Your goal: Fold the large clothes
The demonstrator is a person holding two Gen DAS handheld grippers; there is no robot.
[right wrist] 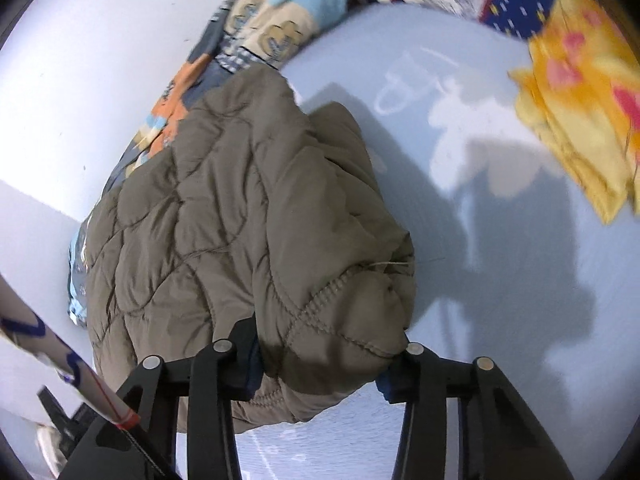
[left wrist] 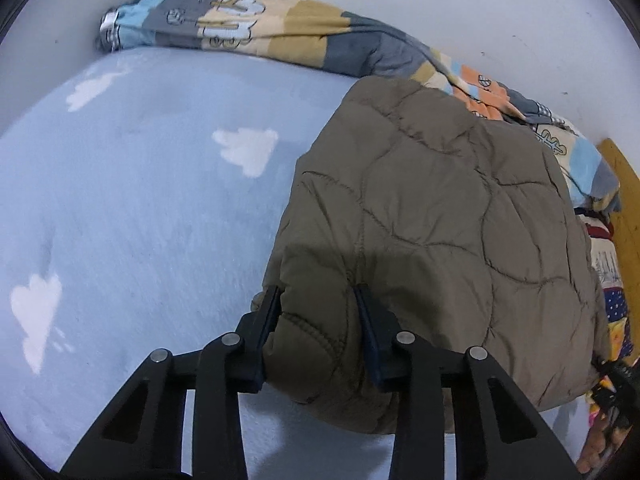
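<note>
An olive-brown quilted puffer jacket [left wrist: 432,216] lies folded over on a light blue bed sheet with white clouds [left wrist: 140,200]. My left gripper [left wrist: 318,300] is shut on the jacket's near edge, with padded fabric bulging between its fingers. In the right wrist view the same jacket [right wrist: 240,220] fills the centre. My right gripper [right wrist: 326,344] is shut on another part of the near hem, which drapes over its fingers and hides the right fingertip.
A patchwork quilt [left wrist: 256,20] is bunched along the white wall behind the jacket. A yellow cloth with pink shapes [right wrist: 580,112] lies at the right on the sheet [right wrist: 500,240]. A wooden board [left wrist: 624,200] stands at the bed's far end.
</note>
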